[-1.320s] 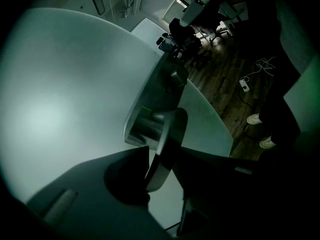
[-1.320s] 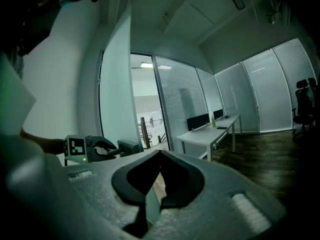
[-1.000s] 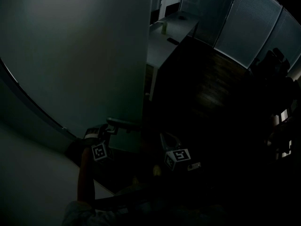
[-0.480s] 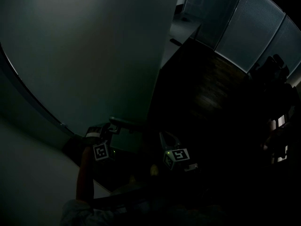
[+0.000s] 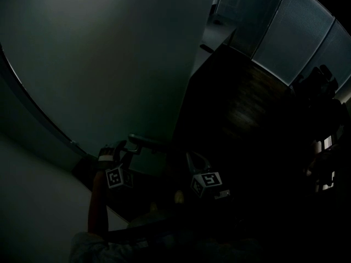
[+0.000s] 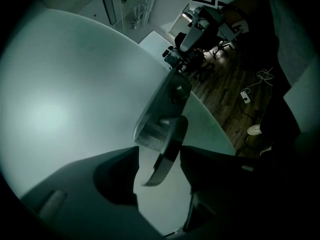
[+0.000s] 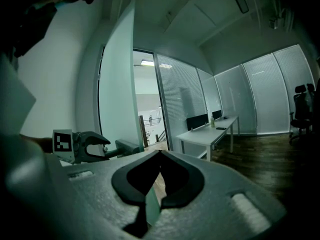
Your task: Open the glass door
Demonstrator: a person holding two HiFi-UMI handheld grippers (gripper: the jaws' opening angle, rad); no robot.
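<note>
Left tongs let go of the handle, glass door standing open

The left tongs (image 5: 127, 149) have just spread their jaws wide; the lever handle (image 6: 167, 146) sits between them, but neither pad presses on it, so the grip is released. Over the last second the glass door (image 5: 109, 64) that carries the handle has swung further across the head view, and its free edge above the handle now hides most of the desk (image 7: 207, 134) beyond. The right tongs (image 7: 159, 156) hang just to the right of the handle, off the door, tips together with nothing held. From the right gripper view the doorway (image 7: 147, 114) past the handle is clear, so the opening looks as good as done; all that seems left is drawing the left tongs back off the handle
</note>
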